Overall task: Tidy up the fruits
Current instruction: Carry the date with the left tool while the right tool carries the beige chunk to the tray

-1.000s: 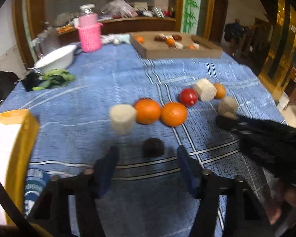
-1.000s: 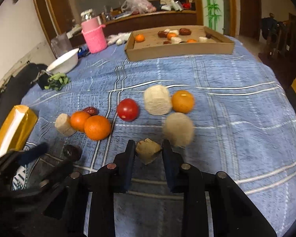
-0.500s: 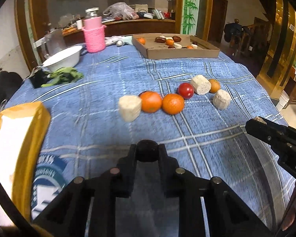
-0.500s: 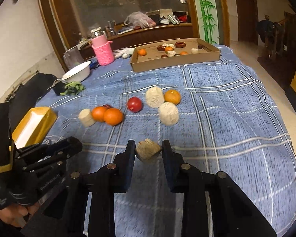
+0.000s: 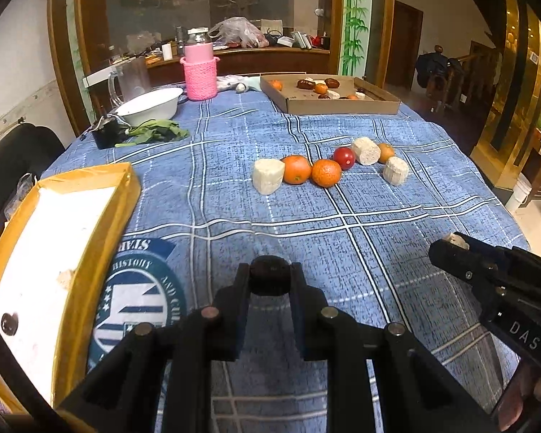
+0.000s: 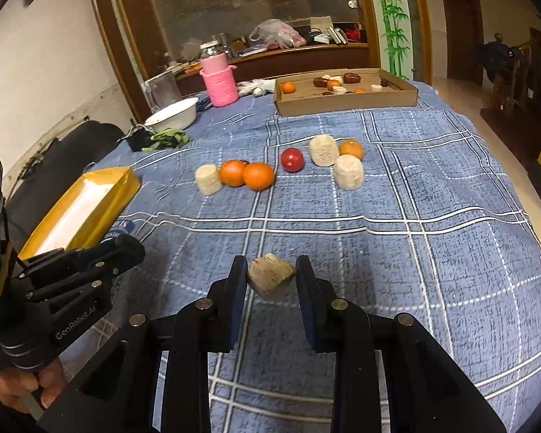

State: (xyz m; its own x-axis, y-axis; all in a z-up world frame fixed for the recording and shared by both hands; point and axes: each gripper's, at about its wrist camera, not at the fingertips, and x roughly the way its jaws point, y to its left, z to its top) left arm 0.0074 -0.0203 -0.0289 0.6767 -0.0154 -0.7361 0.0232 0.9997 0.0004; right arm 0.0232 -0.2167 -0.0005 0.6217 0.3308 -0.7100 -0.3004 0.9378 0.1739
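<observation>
2 pieces are now lifted off the surface: a dark fruit clamped in the left gripper jaws, a beige chunk in the right gripper jaws, ready for sorting.

Fruit on blue-clothed table

woven tablecloth, glossy tomato, cardboard tray

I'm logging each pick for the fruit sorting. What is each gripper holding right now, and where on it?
The left gripper pinches a small dark round fruit by its opposite sides. The right gripper clamps a pale beige chunk across its sides.
</observation>
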